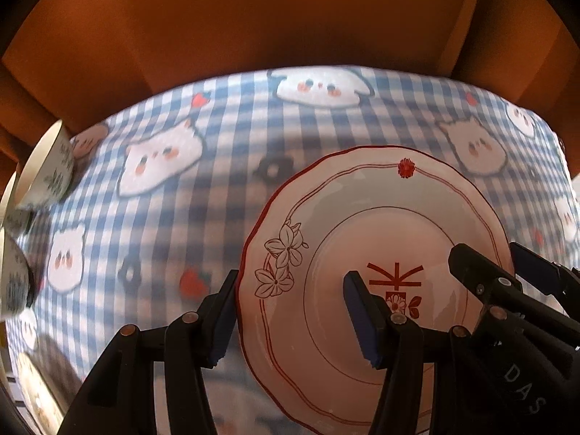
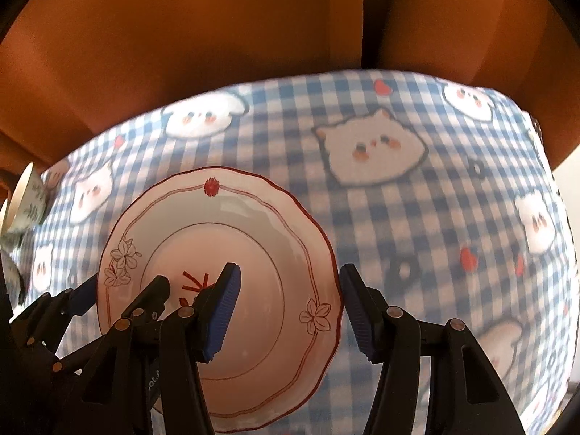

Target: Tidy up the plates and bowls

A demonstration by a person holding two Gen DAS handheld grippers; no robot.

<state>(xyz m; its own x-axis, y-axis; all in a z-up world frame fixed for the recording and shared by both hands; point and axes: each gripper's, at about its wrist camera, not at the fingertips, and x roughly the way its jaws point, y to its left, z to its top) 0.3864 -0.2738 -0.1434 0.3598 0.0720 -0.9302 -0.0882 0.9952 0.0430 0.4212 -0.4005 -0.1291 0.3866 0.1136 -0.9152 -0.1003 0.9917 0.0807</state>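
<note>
**Both claws straddling opposite rims of the plate, neither closed**

Left claw (image 1: pixel 295 313): comes in from the bottom of its frame, fingers wide apart. Left finger sits outside the plate's left rim, right finger over the plate's well near the red mark. Rim edge lies in the gap; contact with either pad can't be confirmed.

Right claw (image 2: pixel 290 313): also enters from the bottom of its frame, fingers apart. Left finger over the plate's centre, right finger just outside the right rim. Rim sits in the gap, not pinched as far as I can tell.

Each claw shows in the other's view: right claw at lower right of the left wrist view, left claw at lower left of the right wrist view. They bracket the plate from both sides.

Plate (image 1: pixel 380 195): pink-white, scalloped red rim, flower line art. Lower centre-right in left view, lower centre-left in right view, on the blue gingham cloth (image 1: pixel 224 188) covering the desk.

Bowls (image 1: pixel 47 170): leaf-patterned, at far left edge of both frames, well apart from the plate.

Orange-brown panels (image 1: pixel 253 21) fill the top of the frame.
</note>
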